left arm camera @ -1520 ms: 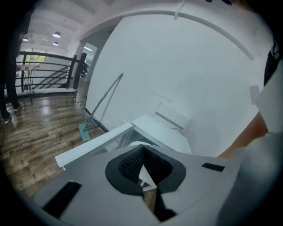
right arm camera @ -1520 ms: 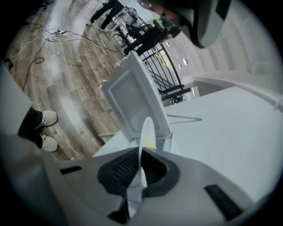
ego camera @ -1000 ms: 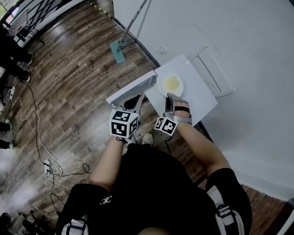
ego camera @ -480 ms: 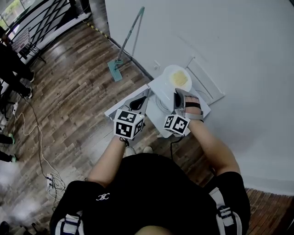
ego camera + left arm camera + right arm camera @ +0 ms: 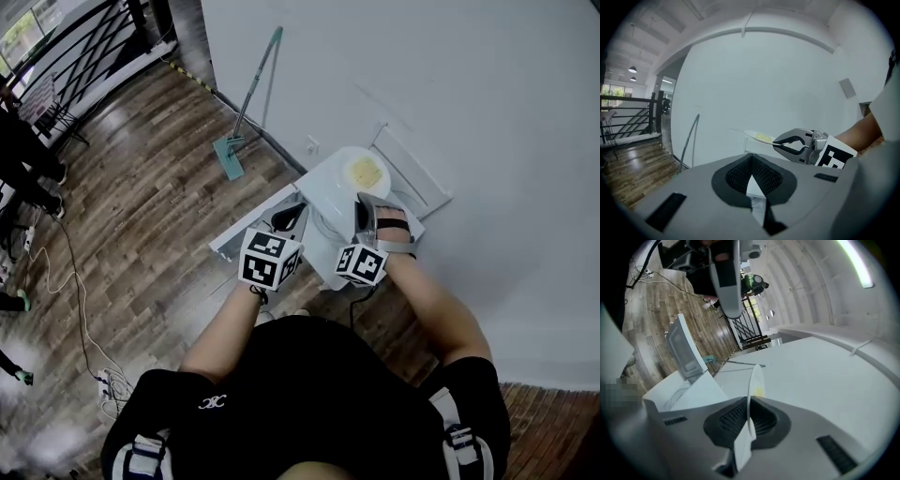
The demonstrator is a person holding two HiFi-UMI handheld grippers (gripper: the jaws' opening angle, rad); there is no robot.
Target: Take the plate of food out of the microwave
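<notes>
A white plate (image 5: 361, 171) with a yellow patch of food hangs over the far side of the white microwave (image 5: 322, 246), near the wall. My right gripper (image 5: 362, 204) is shut on the plate's near rim. In the right gripper view the plate (image 5: 753, 380) stands edge-on between the pads of the right gripper (image 5: 749, 427). The microwave door (image 5: 251, 228) stands open to the left. My left gripper (image 5: 289, 217) hovers beside that door, jaws together, holding nothing. From the left gripper (image 5: 751, 180) I see the plate (image 5: 759, 136) held by the right gripper (image 5: 780, 143).
A mop (image 5: 246, 103) leans on the white wall behind the microwave. A white frame (image 5: 412, 178) stands against the wall at the right. Cables (image 5: 80, 300) trail over the wood floor at the left, where people (image 5: 23, 141) stand near a railing.
The right gripper has carried the plate away from my body, toward the wall past the microwave. The left gripper has stayed beside the open door.
</notes>
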